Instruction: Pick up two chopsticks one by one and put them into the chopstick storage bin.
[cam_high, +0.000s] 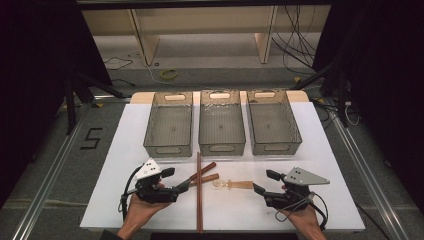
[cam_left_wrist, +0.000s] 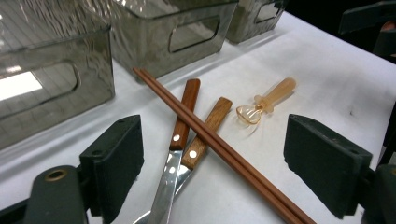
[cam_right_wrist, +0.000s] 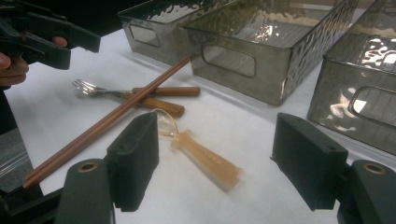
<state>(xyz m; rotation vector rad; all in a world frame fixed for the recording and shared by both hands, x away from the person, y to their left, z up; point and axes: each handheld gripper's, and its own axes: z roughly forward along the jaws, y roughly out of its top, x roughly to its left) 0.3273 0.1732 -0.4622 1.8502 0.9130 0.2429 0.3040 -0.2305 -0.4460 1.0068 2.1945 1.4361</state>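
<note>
White table top (cam_high: 150, 210) carries three smoked clear bins in a row at the far side: left bin (cam_high: 168, 125), middle bin (cam_high: 222, 123), right bin (cam_high: 273, 122); each with a slot handle in its near wall; no contents made out in any of them. Cutlery lies in a loose cluster on the table just in front of the middle bin, between the two grippers; a pair of brown chopsticks (cam_high: 199, 200) runs straight from the middle bin's near wall back toward the person's edge; beneath them, crossing at an angle, two wooden-handled pieces, a fork (cam_right_wrist: 135, 99) and a knife (cam_left_wrist: 173, 158); in the left gripper view the chopsticks rest across both handles, touching them. Just beside that pile, toward the right gripper, a small translucent amber utensil (cam_high: 235, 184) lies flat and apart from the chopsticks; its exact kind cannot be told. Left gripper (cam_high: 176, 181) held low over the table at the left of the cluster; jaws spread apart, nothing between the pads; knife and fork blades lie on the table between them in its own view. Right gripper (cam_high: 266, 181) near the amber utensil's handle end; jaws wide apart, released, gripping nothing; the amber utensil lies on the table ahead of them, untouched.
</note>
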